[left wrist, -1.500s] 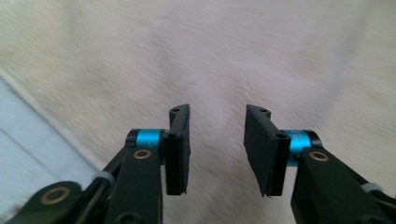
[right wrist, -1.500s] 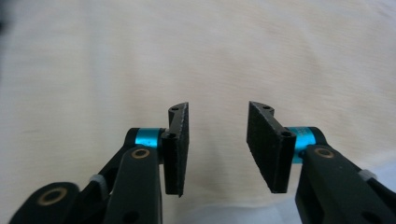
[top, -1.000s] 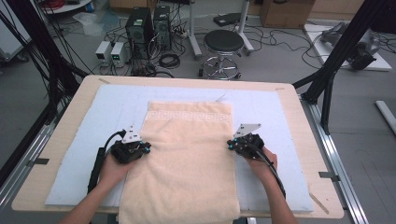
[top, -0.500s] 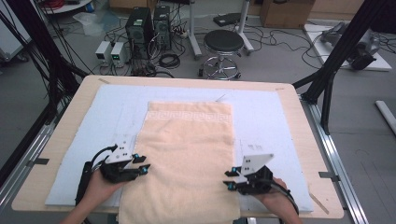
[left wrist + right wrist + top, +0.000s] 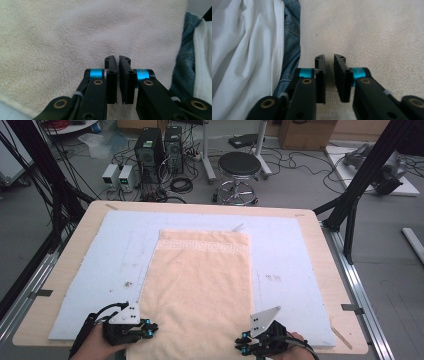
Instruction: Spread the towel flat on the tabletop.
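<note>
The left tongs [image 5: 150, 326] sit at the near left edge of a cream towel [image 5: 200, 285], and the right tongs [image 5: 241, 344] at its near right edge, both close to the person's side of the bench [image 5: 320, 245]. The towel lies flat between and ahead of the two tongs, stretching away from them in a long rectangle, with a woven key-pattern band across its far end. It rests on a pale blue-grey mat [image 5: 100, 265] that covers most of the wooden bench top. In the left gripper view, the left tongs [image 5: 118, 61] are nearly pressed together over the towel [image 5: 62, 42], with only a thin slit between the black ribbed pads, and I cannot tell whether any cloth is caught there. In the right gripper view, the right tongs [image 5: 329, 58] stand slightly spread, with a narrow gap and the towel [image 5: 374, 32] showing beyond it. The cloth is thick, soft terry with a fuzzy nap and gentle rolls. Beside each pair of tongs, toward the person, are blue denim [image 5: 291, 32] and loose white fabric [image 5: 244, 50]. Nothing lies on the towel ahead of the tongs. Beyond the far edge of the bench stand a round black stool [image 5: 240, 166], computer towers [image 5: 150, 150] and tangled cables on a grey floor.
</note>
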A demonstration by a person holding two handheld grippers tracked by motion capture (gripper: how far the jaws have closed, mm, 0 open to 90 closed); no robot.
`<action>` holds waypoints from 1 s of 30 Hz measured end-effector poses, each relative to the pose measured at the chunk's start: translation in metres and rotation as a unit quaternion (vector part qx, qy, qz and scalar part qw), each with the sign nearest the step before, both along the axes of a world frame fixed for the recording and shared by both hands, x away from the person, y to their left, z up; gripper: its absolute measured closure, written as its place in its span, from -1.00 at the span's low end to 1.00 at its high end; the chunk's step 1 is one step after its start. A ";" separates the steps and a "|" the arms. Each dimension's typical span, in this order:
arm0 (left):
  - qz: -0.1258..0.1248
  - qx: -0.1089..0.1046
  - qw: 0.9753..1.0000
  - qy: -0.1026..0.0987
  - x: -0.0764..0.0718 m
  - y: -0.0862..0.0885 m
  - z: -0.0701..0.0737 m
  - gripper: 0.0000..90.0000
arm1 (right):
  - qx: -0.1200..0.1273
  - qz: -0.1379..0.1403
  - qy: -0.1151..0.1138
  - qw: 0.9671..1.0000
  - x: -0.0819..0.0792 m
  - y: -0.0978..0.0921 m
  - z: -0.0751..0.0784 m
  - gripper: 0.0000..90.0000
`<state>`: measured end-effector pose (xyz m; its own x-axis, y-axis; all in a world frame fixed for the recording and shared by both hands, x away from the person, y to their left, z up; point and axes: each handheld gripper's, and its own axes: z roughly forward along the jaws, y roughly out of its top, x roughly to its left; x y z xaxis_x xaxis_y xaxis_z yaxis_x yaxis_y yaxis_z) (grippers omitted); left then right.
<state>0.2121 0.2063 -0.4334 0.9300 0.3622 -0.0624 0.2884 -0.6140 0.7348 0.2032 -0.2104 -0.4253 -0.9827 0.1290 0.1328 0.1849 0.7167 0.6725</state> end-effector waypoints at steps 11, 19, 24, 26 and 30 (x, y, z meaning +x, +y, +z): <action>0.069 -0.014 0.997 -0.038 0.033 0.011 0.003 0.30 | 0.008 -0.108 -0.064 0.992 0.061 0.001 0.007 0.31; 0.100 -0.030 0.994 -0.034 0.051 0.019 0.006 0.13 | 0.027 -0.152 -0.069 0.986 0.082 -0.004 0.005 0.09; 0.115 -0.045 0.992 -0.038 0.064 0.014 0.013 -0.10 | 0.035 -0.180 -0.073 0.980 0.094 -0.009 0.008 -0.13; 0.121 -0.052 0.991 -0.037 0.069 0.013 0.015 -0.18 | 0.038 -0.193 -0.070 0.978 0.100 -0.011 0.010 -0.23; 0.137 -0.070 0.987 -0.034 0.078 0.013 0.020 -0.29 | 0.047 -0.209 -0.064 0.975 0.113 -0.011 0.015 -0.40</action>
<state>0.2904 0.2189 -0.4136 0.8017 0.5937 -0.0695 0.3762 -0.4108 0.8305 0.3165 -0.2217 -0.4098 -0.8558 0.5156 0.0424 0.3577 0.5305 0.7685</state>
